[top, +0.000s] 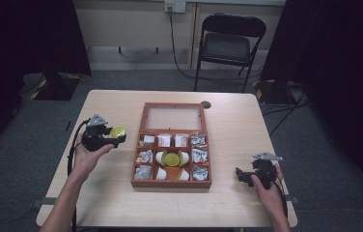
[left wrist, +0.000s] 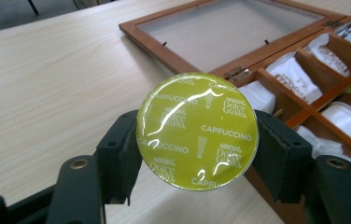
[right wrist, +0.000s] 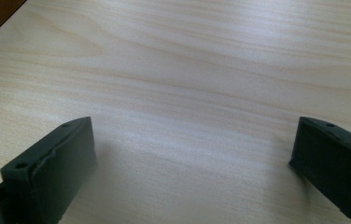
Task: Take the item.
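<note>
A pale wooden table (top: 237, 121) holds an open box (top: 172, 183) of pods and packets. At the box's 9 o'clock, the left gripper (left wrist: 197, 140) squeezes a green pod (left wrist: 197, 129), likely lifted out to set aside. The right gripper (right wrist: 192, 158), at 3 o'clock, sits wide open, holding nothing.

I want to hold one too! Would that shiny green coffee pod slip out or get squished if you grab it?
Probably not squished: the coffee pod keeps its round shape between the left gripper jaws. Its glossy foil lid looks slippery and easy to dent. Being round, it may roll if set down on its edge.
</note>
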A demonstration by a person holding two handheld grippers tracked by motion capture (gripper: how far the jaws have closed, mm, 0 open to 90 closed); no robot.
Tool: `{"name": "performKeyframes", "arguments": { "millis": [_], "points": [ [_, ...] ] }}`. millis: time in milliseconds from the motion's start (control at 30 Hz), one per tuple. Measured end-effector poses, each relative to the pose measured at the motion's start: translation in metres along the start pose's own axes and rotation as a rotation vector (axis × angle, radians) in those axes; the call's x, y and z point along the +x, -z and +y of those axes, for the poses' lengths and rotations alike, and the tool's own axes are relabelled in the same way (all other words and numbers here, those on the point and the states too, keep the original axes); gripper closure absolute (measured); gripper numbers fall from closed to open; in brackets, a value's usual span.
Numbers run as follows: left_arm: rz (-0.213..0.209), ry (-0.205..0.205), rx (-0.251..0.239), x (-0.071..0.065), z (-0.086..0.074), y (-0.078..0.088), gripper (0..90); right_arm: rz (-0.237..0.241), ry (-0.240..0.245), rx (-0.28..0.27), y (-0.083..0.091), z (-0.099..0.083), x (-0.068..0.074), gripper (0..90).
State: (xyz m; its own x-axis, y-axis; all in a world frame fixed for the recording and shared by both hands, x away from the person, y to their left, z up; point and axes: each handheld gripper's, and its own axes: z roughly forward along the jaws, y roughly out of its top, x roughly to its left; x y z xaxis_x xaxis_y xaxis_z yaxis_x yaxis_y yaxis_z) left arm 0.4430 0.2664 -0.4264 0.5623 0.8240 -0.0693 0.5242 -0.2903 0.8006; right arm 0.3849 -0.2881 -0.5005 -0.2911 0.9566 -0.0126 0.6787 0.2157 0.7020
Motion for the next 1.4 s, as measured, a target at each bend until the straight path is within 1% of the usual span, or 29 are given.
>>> {"name": "performKeyframes", "arguments": {
  "millis": [133,200,333,367,400,467,533,600,667,767,900,967,1067,1200,1300,1400],
  "points": [
    [0.001,0.01,0.019,0.004,-0.005,-0.005,38.0,0.0,0.0,0.0,0.0,0.0,0.0,0.0],
    [0.004,0.011,0.038,0.005,-0.008,-0.007,38.0,0.0,0.0,0.0,0.0,0.0,0.0,0.0],
    [0.007,-0.006,0.052,0.002,-0.009,-0.011,38.0,0.0,0.0,0.0,0.0,0.0,0.0,0.0],
    [0.018,-0.009,0.039,0.001,-0.01,-0.013,38.0,0.0,0.0,0.0,0.0,0.0,0.0,0.0],
    [0.018,-0.015,0.04,0.001,-0.011,-0.014,38.0,0.0,0.0,0.0,0.0,0.0,0.0,0.0],
    [0.017,-0.013,0.074,0.004,-0.017,-0.02,38.0,0.0,0.0,0.0,0.0,0.0,0.0,0.0],
    [0.017,0.003,0.085,0.006,-0.021,-0.024,38.0,0.0,0.0,0.0,0.0,0.0,0.0,0.0],
    [0.014,0.01,0.094,0.008,-0.024,-0.027,37.9,0.0,0.0,0.0,0.0,0.0,0.0,0.0],
    [0.007,0.011,0.1,0.009,-0.027,-0.03,38.0,0.0,-0.001,0.0,0.0,0.0,0.0,0.0],
    [0.012,0.008,0.138,0.01,-0.033,-0.035,38.0,0.0,0.0,0.0,0.0,0.0,0.0,0.0],
    [0.006,0.006,0.153,0.01,-0.036,-0.04,37.9,0.0,0.0,0.0,0.0,0.0,0.0,0.0],
    [0.003,0.0,0.171,0.01,-0.036,-0.041,37.9,0.0,0.0,0.0,0.0,0.0,0.0,0.0],
    [0.001,0.008,0.167,0.01,-0.037,-0.042,37.9,0.0,0.0,0.0,0.0,0.0,0.0,0.0],
    [0.002,0.008,0.164,0.01,-0.037,-0.043,37.8,0.0,-0.001,0.0,0.0,0.0,0.0,0.0],
    [-0.01,0.009,0.16,0.011,-0.038,-0.043,37.6,0.0,0.0,0.0,0.0,0.0,0.0,0.0],
    [-0.018,0.03,0.154,0.014,-0.04,-0.042,37.4,0.0,0.0,0.0,0.0,0.0,0.0,0.0]
  ]
}}
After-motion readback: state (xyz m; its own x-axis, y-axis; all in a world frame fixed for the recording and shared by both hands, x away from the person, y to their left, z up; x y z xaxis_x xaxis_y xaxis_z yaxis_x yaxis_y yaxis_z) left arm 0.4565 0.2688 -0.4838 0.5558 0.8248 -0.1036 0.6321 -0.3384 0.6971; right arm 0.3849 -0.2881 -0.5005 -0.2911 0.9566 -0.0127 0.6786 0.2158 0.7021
